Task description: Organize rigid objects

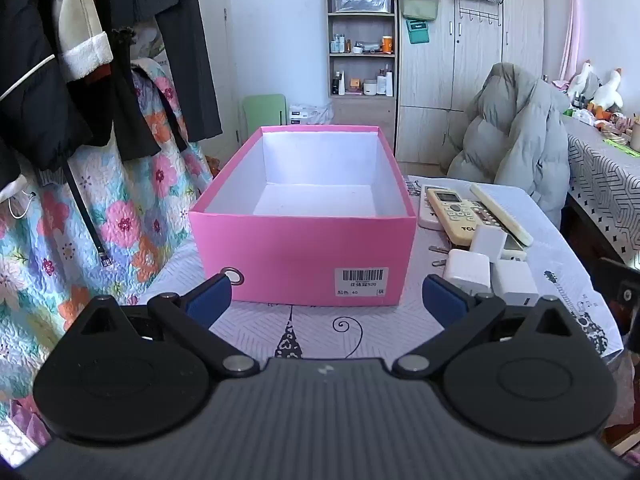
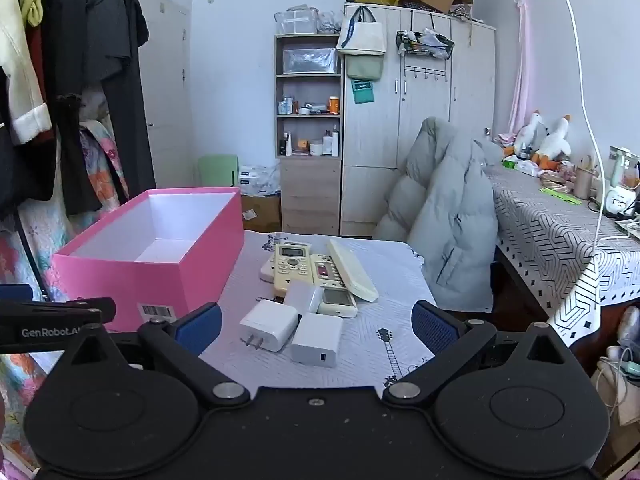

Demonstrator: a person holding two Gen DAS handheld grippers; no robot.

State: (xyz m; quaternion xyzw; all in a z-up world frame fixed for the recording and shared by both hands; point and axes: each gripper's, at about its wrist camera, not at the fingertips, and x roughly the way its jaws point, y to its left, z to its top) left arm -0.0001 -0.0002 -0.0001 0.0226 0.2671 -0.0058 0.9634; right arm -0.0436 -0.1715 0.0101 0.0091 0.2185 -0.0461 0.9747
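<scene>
We see a table (image 2: 400, 344) with a pale cloth on it. The biggest thing on it is the pink box (image 1: 304, 248). It has no lid and nothing is inside yet. It sits on the left part of the table, right in front of our left gripper (image 1: 326, 294).

Beside the box, to the right, lies a pile of remotes (image 2: 316, 270). There look to be four or so, and some rest on top of others. They are long, hard and light. We think it is best to pinch one across its thin sides, near the middle, so it does not tip.

Just in front of the remotes are three white chargers (image 2: 296, 328). They are small, hard blocks with smooth sides, so they could slip. The left one has two metal prongs sticking out. We would hold a charger by its flat sides, not by the prongs.

Our right gripper (image 2: 316, 326) hangs over the chargers. Both grippers have their blue pads spread wide apart, and nothing is in them. We think everything still has to go in the box.
</scene>
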